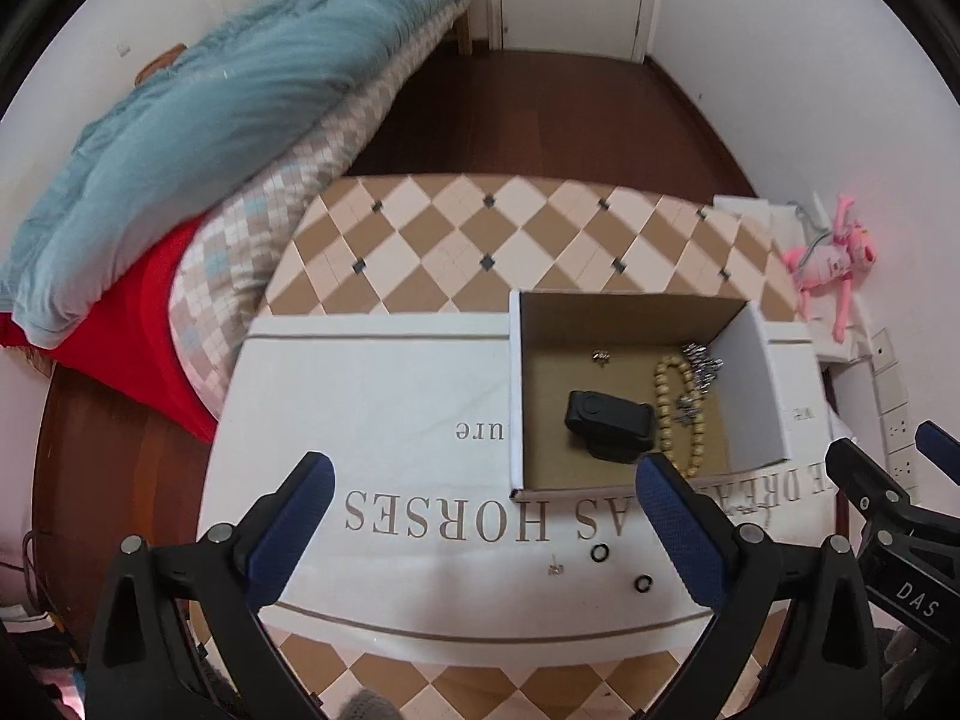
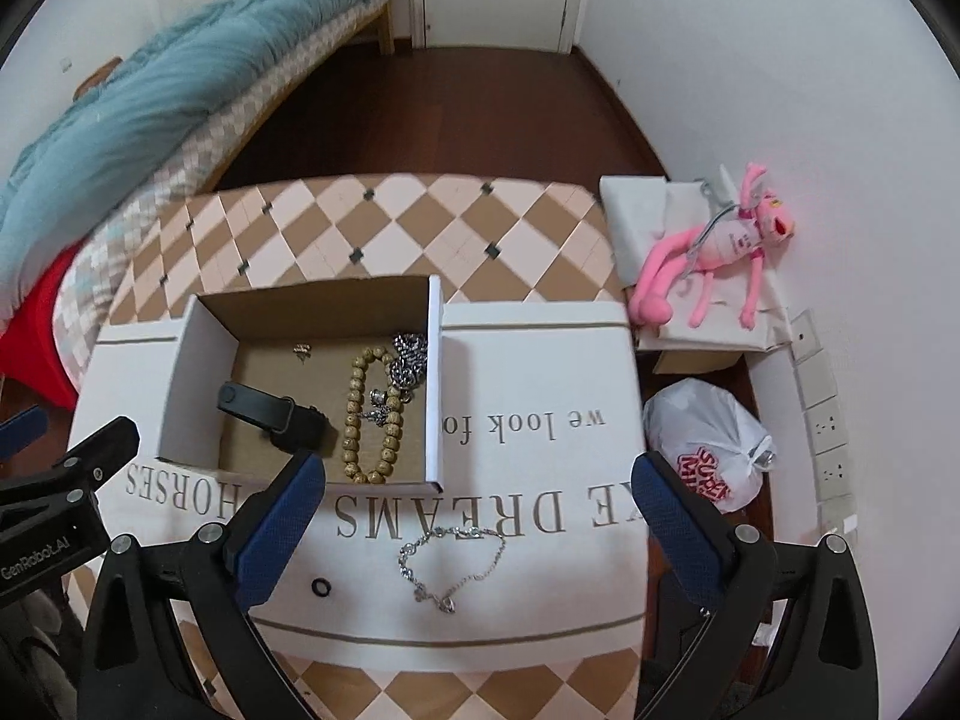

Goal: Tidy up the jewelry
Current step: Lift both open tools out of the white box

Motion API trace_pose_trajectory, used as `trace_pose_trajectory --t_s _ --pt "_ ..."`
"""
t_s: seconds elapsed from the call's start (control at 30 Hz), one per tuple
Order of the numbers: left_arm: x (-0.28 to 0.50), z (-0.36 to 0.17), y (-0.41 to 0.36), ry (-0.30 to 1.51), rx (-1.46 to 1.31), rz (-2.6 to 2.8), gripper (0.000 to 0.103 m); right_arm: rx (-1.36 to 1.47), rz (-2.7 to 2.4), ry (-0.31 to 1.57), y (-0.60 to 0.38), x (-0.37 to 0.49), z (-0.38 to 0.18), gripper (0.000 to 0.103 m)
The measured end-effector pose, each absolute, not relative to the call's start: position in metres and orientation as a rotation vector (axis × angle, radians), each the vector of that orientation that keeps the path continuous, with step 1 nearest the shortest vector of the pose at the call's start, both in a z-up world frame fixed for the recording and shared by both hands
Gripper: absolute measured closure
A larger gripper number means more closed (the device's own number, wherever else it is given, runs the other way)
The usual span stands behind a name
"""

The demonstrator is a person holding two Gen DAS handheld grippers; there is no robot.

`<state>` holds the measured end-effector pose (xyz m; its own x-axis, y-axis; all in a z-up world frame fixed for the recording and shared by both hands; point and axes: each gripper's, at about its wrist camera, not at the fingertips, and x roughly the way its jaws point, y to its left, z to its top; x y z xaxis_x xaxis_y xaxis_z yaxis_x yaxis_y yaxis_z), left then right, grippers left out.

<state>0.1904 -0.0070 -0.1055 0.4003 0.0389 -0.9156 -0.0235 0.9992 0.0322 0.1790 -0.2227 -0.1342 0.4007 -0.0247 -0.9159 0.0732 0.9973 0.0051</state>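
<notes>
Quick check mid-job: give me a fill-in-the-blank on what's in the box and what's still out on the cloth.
1. The bead bracelet lies inside the ____.
2. The silver chain lies on the cloth, ____ the box.
3. The jaws of both grippers, left and right, stand ____.
4. The plush toy is coloured ____.

Missing: box; outside; open; pink
</notes>
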Motion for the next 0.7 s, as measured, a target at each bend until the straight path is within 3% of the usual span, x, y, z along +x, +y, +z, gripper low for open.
trace_pose_trajectory --t_s 0.47,0.7 --pt "0.141 -0.035 -0.008 1.033 -0.006 -0.002 0.0 0.075 -0.045 0.984 -0.22 0.125 -0.049 0.0" --pt "0.129 -0.043 -0.003 1.055 0.005 0.077 0.0 0.178 -0.017 0.995 -0.234 0.108 -0.046 0.0"
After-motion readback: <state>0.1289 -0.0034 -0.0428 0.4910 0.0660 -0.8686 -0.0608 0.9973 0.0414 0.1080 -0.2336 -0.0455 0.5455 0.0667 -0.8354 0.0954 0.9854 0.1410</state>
